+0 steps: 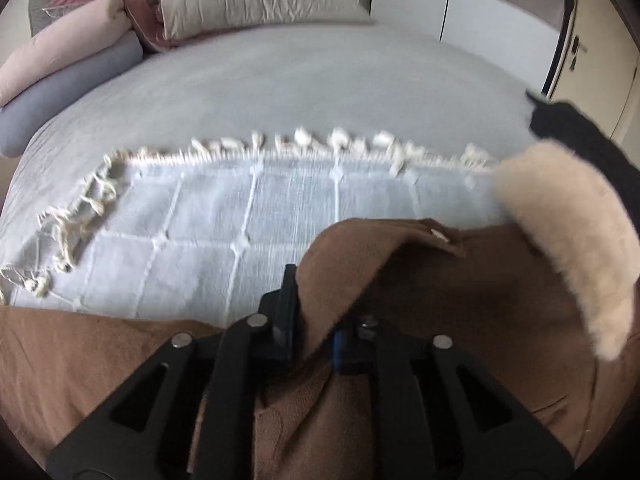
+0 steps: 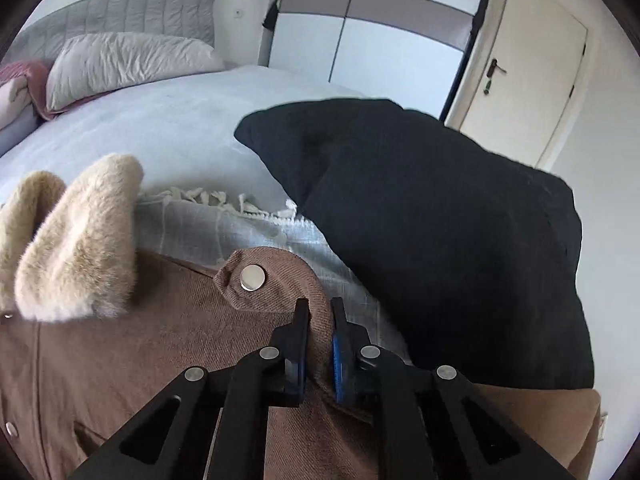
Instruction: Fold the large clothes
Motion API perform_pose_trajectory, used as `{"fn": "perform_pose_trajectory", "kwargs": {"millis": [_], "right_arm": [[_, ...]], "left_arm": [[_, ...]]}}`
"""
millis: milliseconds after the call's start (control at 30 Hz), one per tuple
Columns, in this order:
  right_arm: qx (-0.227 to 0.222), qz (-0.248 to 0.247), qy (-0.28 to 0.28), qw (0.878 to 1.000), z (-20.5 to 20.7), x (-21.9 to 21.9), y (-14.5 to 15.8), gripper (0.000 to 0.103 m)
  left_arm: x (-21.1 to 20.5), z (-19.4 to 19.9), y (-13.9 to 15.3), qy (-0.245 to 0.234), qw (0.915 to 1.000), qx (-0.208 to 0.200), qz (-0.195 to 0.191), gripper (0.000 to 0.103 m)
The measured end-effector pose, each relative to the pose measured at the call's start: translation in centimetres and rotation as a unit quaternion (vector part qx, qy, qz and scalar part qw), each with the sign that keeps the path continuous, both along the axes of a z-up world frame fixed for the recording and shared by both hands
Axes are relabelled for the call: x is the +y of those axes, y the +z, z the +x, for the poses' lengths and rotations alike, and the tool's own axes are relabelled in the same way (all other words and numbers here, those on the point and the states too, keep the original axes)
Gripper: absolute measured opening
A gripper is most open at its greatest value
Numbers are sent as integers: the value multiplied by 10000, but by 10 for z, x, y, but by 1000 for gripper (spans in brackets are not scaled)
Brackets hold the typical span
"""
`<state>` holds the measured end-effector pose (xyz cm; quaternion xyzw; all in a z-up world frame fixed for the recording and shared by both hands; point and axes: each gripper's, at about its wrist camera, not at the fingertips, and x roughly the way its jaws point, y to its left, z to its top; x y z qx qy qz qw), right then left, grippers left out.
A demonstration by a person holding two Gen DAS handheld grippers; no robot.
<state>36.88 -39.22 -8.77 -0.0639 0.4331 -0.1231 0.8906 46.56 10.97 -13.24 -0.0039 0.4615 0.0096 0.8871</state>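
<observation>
Left gripper (image 1: 316, 320): pinched on a raised fold of the brown coat (image 1: 440, 280); blur makes the depth of the bite hard to judge.
Right gripper (image 2: 320, 332): pressed together on the coat's snap tab (image 2: 260, 276) edge.
Coat location: spread on the fringed throw (image 1: 240, 208) over the bed (image 1: 300, 80), fur collar (image 2: 80, 240) between the two grips.
Slip risk: thick cloth could slide out of the shallow pinches when lifted.
Snag risk: black garment (image 2: 440, 220) lying just beside the right grip may get dragged along.
Pose: both grippers angled steeply down toward the bed.
</observation>
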Motion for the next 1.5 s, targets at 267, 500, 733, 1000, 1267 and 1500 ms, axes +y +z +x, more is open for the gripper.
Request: {"fn": "perform_pose_trajectory", "kwargs": {"millis": [267,500,733,1000,1267,1500], "right_arm": [[14,155,-18,9999,-11,-6,-11,45],[-676,946,1046,9877,5,68,43,65],[-114,1063,1416,9841,61,129,6,65],[-508,1434,738,9856,65,103,3,11],[-363,1071,329,9930,108,113,-33,19],[-427,1642,275,9851,89,93,-15,54]], "left_arm": [[-13,-26,56,153,9943,-909,543,71],[-107,-2,91,-783,9931,-781,-396,83],[-161,53,18,-986,9898,649,-801,48],[-135,35,65,-221,9847,-1047,-1375,13],[-140,95,-11,27,9930,-322,-1132,26],[-105,80,10,-194,9842,-359,-1724,60]]}}
